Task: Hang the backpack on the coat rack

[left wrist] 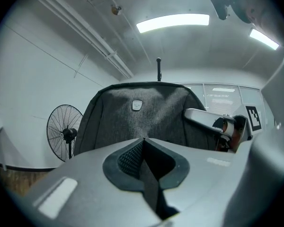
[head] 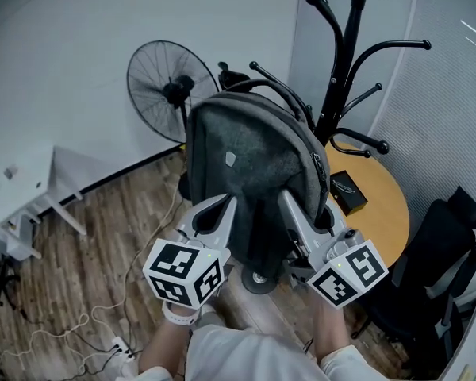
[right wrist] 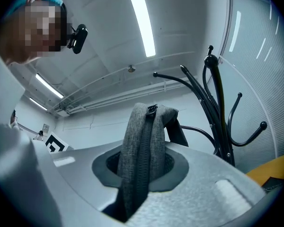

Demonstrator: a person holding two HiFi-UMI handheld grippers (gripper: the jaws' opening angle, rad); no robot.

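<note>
I hold a grey backpack [head: 250, 157] up in the air by its lower part, its top level with the lower hooks of the black coat rack [head: 343, 62] behind it. My left gripper [head: 224, 206] is shut on a thin dark fold of the backpack [left wrist: 149, 183]; the bag's grey face with a small badge [left wrist: 137, 105] rises beyond the jaws. My right gripper [head: 292, 201] is shut on the bag's zippered grey edge [right wrist: 142, 145], which stands up between its jaws. In the right gripper view the coat rack [right wrist: 217, 103] stands just right of the bag. Whether the bag touches a hook is hidden.
A black pedestal fan [head: 170, 82] stands by the wall to the left. A round wooden table [head: 381, 205] with a black box [head: 347, 191] sits under the rack. A black office chair [head: 436, 252] is at the right. Cables [head: 79, 324] lie on the wooden floor.
</note>
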